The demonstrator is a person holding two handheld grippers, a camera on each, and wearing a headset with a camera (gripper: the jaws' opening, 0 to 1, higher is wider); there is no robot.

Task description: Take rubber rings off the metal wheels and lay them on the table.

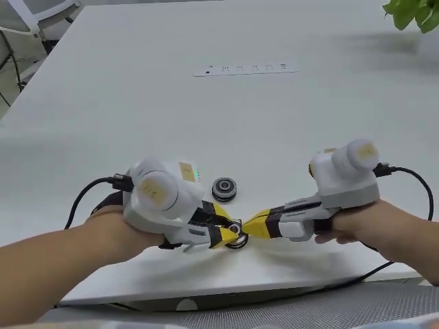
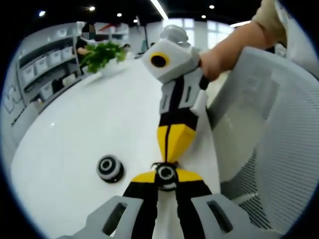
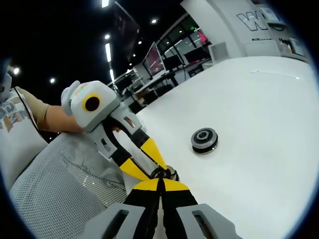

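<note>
Left gripper is clamping a small metal wheel between its yellow-tipped jaws, low over the near edge of the table. The left hand is wrapping the body from behind, forearm reaching in from the person's left. Facing it tip to tip, the right gripper is coming in from the opposite side in the right hand, wrist angling inward, a cable trailing behind. The left gripper view is showing the wheel face-on, seated between that gripper's own jaws, with the right gripper's tip touching its far rim. The right gripper view is showing that gripper's jaws pressed together with no gap; whether they are pinching anything cannot be told. A second wheel is lying flat just beyond the two tips, apart from both, its dark rubber ring on. Both gripper views are also taking in a mesh chair back behind the grippers, and the left gripper view a plant far past the right gripper.
</note>
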